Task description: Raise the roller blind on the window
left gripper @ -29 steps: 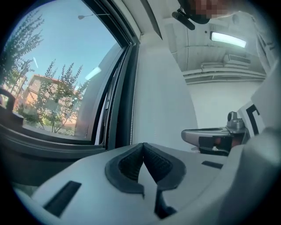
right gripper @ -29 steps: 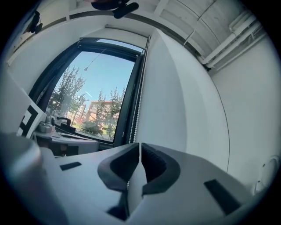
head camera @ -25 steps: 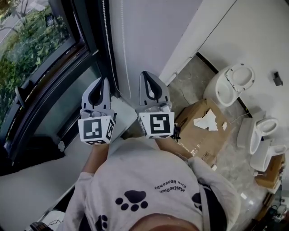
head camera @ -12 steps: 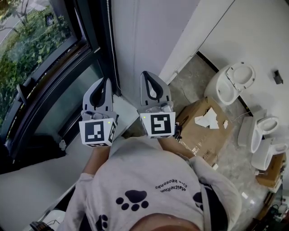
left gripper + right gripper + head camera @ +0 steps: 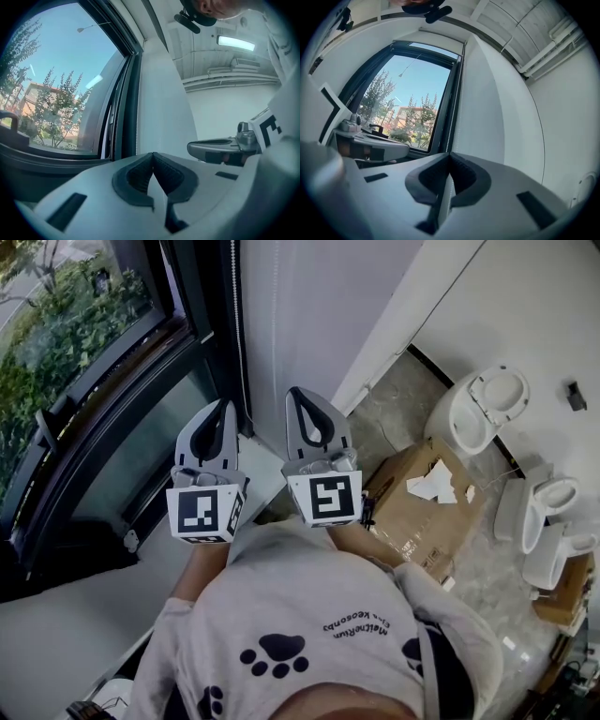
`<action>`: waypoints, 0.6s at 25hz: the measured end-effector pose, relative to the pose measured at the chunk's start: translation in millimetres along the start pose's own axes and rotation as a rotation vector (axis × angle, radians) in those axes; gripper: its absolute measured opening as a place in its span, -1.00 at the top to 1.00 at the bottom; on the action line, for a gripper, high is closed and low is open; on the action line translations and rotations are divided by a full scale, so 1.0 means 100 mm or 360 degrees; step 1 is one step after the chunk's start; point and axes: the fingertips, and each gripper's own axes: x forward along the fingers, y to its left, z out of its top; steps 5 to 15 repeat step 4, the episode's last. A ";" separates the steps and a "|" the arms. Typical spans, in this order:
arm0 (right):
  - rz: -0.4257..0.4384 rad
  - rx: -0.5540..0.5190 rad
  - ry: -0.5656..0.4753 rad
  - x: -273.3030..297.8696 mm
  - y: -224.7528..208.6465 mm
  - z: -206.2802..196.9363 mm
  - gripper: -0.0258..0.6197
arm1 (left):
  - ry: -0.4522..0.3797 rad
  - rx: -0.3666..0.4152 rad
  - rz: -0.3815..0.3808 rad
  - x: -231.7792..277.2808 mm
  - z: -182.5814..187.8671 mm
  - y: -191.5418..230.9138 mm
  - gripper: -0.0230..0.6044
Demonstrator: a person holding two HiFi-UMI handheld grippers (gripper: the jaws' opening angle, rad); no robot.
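The dark-framed window (image 5: 103, 381) fills the left of the head view, and its glass (image 5: 408, 103) shows uncovered, with trees and sky. No blind fabric is in view. Two strands of the white bead chain hang by the frame, one against the dark frame (image 5: 236, 343), the other against the white wall (image 5: 272, 352). My left gripper (image 5: 225, 407) is shut and empty, its tip just right of a strand (image 5: 136, 126). My right gripper (image 5: 299, 393) is shut beside it. A strand (image 5: 451, 108) lines up above its tip, and nothing shows between the pads.
A white windowsill (image 5: 75, 615) runs below the window, with a handle (image 5: 49, 423) on the frame. On the floor to the right are a cardboard box (image 5: 422, 512), a white toilet (image 5: 483, 413) and more white sanitary ware (image 5: 544, 521). White wall lies straight ahead.
My right gripper has edged slightly left, toward the window. The left gripper has stayed about where it was. Both stay shut.
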 end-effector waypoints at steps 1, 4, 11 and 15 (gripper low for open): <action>0.0000 0.0004 0.0003 0.00 0.02 -0.02 0.89 | -0.0001 -0.0002 -0.0005 -0.01 -0.01 0.00 0.90; 0.0002 0.0022 0.0022 -0.01 0.07 -0.08 0.89 | 0.0003 -0.0004 -0.0018 -0.03 -0.05 0.02 0.90; 0.0002 0.0022 0.0022 -0.01 0.07 -0.08 0.89 | 0.0003 -0.0004 -0.0018 -0.03 -0.05 0.02 0.90; 0.0002 0.0022 0.0022 -0.01 0.07 -0.08 0.89 | 0.0003 -0.0004 -0.0018 -0.03 -0.05 0.02 0.90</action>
